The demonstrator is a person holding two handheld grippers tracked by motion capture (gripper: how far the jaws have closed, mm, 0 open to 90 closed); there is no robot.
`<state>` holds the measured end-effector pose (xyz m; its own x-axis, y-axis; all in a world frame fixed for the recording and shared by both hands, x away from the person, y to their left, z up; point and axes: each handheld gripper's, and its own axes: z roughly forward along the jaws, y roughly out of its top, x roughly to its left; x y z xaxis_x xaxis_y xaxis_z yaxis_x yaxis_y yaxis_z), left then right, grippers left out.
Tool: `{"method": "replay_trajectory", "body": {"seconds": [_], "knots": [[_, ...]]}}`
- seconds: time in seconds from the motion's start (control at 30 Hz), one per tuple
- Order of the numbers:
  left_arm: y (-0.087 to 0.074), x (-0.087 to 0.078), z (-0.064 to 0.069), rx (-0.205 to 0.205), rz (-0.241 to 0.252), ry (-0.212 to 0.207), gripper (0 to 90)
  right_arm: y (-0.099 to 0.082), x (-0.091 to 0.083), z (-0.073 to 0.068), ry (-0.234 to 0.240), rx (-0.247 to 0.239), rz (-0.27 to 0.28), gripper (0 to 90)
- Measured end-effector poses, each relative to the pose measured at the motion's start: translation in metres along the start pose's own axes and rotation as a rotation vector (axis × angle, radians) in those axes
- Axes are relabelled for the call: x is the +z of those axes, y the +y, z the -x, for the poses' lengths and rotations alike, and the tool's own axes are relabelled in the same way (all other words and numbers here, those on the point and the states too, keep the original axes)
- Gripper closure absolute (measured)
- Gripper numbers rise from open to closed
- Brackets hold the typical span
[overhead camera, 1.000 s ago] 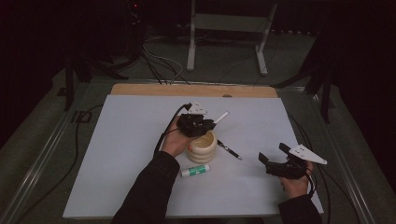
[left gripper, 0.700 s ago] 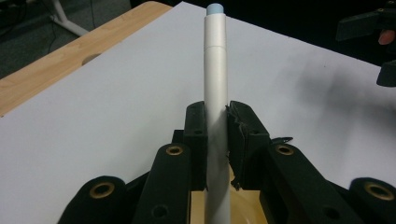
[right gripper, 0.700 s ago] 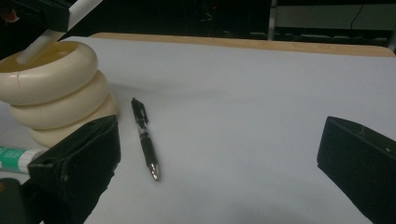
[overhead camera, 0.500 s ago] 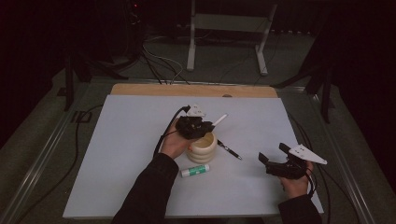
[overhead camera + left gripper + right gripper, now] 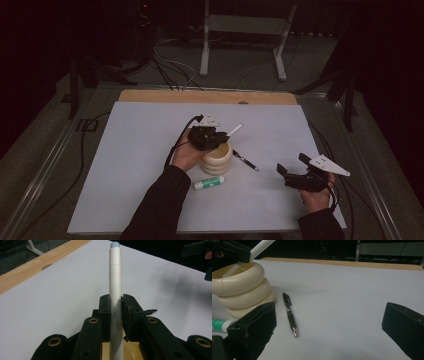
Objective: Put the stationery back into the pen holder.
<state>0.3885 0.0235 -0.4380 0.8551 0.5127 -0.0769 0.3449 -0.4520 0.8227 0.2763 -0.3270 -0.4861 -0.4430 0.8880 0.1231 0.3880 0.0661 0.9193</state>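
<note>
My left gripper (image 5: 212, 138) is shut on a white marker (image 5: 115, 287) with a light blue tip, tilted up and to the right over the cream ribbed cup (image 5: 216, 158). The marker's lower end dips into the cup's mouth (image 5: 235, 268). A black pen (image 5: 245, 161) lies on the white board just right of the cup, and is seen close up as the pen (image 5: 290, 313) in the right gripper view. A white and green glue stick (image 5: 209, 183) lies in front of the cup. My right gripper (image 5: 295, 169) hovers open at the right, nothing between its jaws.
The white board (image 5: 125, 165) covers a wooden table whose far edge (image 5: 200, 96) shows bare wood. Cables (image 5: 170, 70) and a metal stand (image 5: 242, 30) lie on the floor beyond. A cable trails from the left gripper across the board.
The left gripper with the marker has shifted slightly over the cup. The right gripper has stayed where it was.
</note>
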Motion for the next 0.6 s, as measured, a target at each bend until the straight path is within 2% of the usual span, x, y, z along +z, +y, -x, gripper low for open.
{"method": "replay_trajectory", "body": {"seconds": [0.6], "knots": [[-0.0036,0.0023,0.0001,0.002,-0.01,-0.007,78.6,0.0,0.0,0.0,-0.001,0.0,0.0,0.0]]}}
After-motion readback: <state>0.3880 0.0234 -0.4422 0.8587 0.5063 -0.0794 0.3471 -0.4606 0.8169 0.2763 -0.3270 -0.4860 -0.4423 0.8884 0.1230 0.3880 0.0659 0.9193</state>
